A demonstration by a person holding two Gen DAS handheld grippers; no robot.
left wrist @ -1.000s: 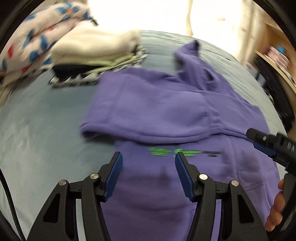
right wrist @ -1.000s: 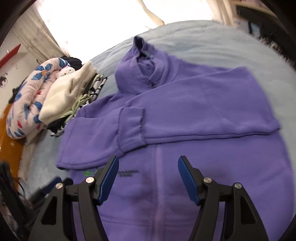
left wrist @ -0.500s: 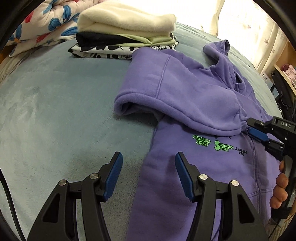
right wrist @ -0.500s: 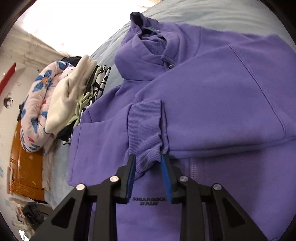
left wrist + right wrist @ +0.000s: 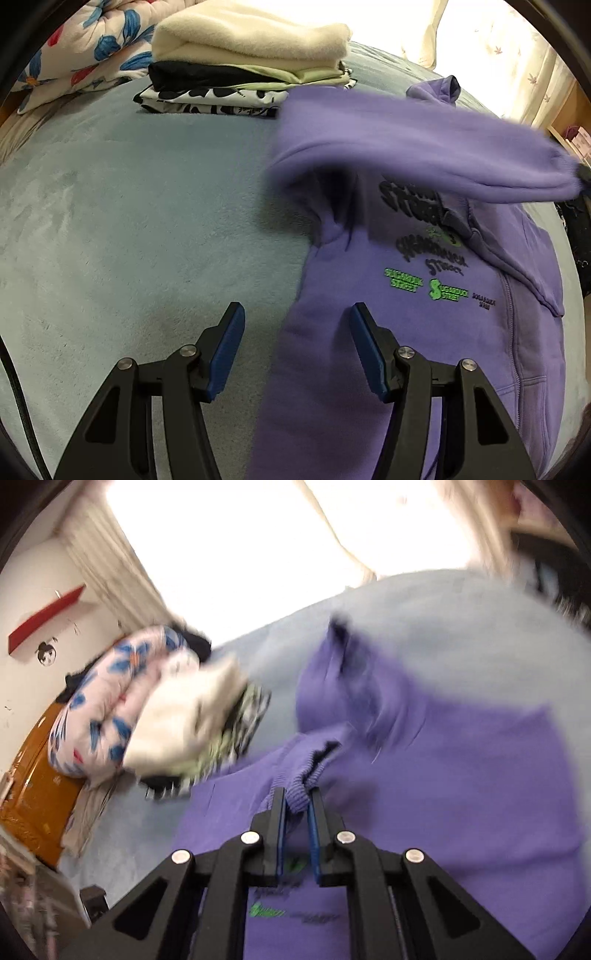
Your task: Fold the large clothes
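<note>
right wrist view shows our right gripper (image 5: pixel 295 805) clamped on the sleeve cuff (image 5: pixel 299 794) at frame centre, left gripper (image 5: pixel 297 347) open; a shallow pinch could let it slip.

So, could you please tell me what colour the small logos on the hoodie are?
Bright green logos on the purple hoodie; clearest in the left wrist view.

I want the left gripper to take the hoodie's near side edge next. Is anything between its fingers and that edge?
Nothing visible blocks it. The left gripper is open just above the purple hoodie, whose side edge lies between its fingers. The sleeve held up by the right gripper hangs farther off.
</note>
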